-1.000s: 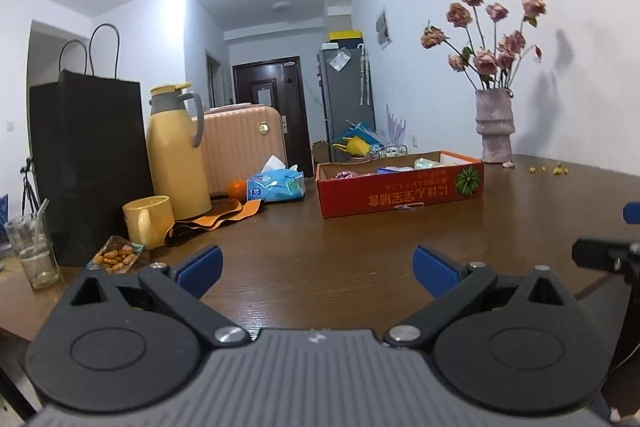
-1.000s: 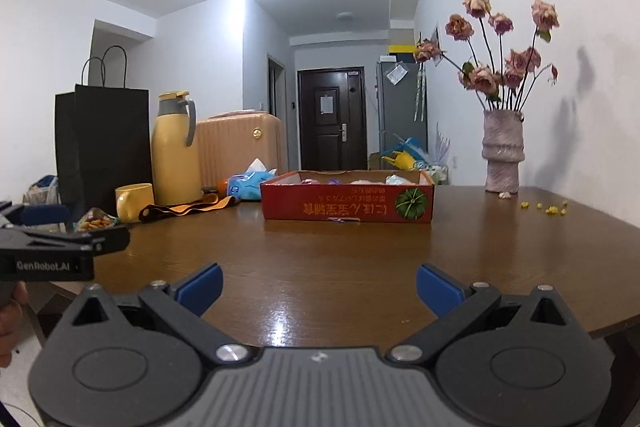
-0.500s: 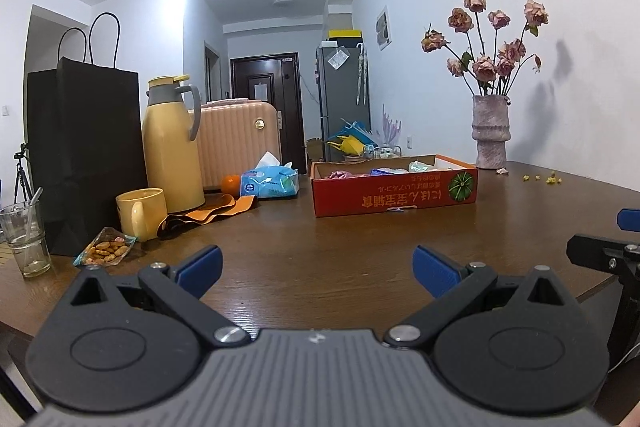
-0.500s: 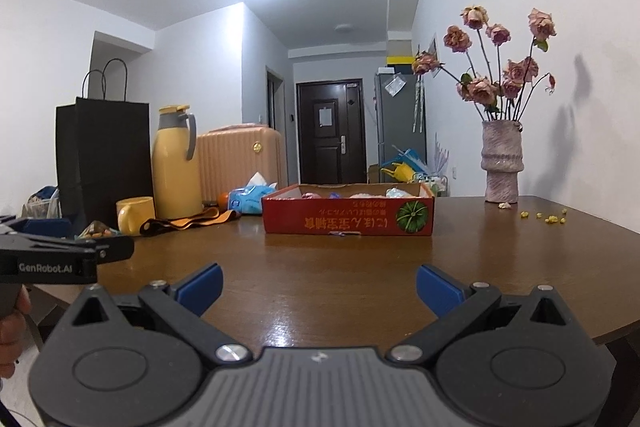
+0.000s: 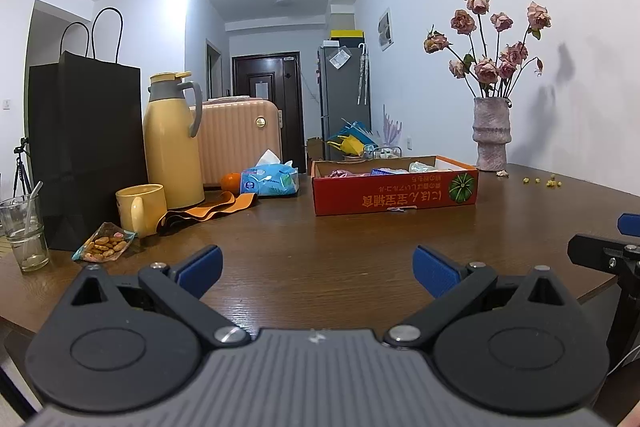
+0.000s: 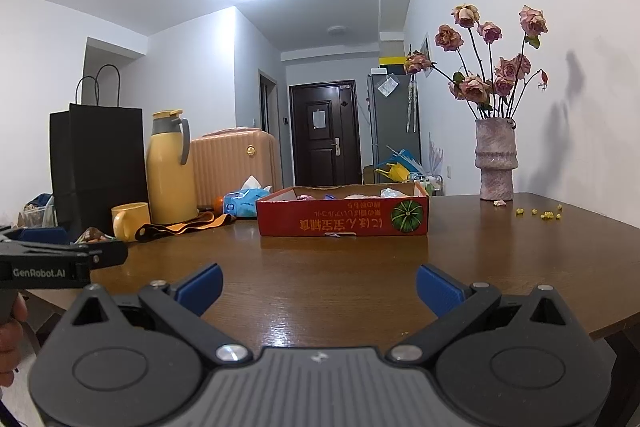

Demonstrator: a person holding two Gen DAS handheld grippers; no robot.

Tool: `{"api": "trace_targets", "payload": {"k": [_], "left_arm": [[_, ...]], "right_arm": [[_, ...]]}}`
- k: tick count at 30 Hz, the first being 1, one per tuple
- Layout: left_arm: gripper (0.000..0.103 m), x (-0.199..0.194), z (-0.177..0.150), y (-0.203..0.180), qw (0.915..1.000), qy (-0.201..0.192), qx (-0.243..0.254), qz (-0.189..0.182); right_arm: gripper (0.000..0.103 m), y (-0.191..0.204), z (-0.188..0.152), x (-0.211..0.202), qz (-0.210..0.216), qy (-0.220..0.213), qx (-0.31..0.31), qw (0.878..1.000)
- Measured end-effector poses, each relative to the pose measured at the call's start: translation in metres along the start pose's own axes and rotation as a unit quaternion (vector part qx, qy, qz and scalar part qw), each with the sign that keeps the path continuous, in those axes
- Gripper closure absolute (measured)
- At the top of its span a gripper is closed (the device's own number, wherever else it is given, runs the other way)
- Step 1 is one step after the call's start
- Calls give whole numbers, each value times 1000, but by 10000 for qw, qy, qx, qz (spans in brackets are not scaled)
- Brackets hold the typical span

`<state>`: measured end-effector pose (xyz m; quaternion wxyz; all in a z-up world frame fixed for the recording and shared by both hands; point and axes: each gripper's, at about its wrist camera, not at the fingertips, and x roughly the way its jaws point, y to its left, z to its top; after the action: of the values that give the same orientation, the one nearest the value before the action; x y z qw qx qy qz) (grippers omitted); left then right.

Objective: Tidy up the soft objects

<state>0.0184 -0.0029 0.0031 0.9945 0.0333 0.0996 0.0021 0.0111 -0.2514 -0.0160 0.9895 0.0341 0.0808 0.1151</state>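
Left gripper [image 5: 316, 265] and right gripper [image 6: 318, 285] over near tabletop [image 5: 320, 231] edge, blue-padded fingers [image 6: 200, 285] wide, empty, shallow red cardboard box [image 6: 342, 221] mid-tabletop.

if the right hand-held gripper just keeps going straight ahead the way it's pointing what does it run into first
Most likely the red cardboard box, which sits almost dead ahead of the right hand-held gripper across bare tabletop. Nothing else shows in between, and both jaws are open and empty. Depth and height are hard to judge through the fisheye.
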Motion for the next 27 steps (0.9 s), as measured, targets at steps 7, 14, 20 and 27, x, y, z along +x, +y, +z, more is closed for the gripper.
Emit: {"api": "trace_targets", "payload": {"k": [7,14,20,27], "left_arm": [[0,1,0,0,10000,6,-29,8],[0,1,-1,0,10000,6,-35,17],[0,1,-1,0,10000,7,-36,16],[0,0,-2,0,10000,1,-40,10]], "right_arm": [[0,-1,-1,0,-9,1,11,10000],[0,-2,-1,0,-10,9,58,10000],[0,-3,-1,1,-37,-6,74,10000],[0,-2,-1,1,-29,15,71,10000]]}}
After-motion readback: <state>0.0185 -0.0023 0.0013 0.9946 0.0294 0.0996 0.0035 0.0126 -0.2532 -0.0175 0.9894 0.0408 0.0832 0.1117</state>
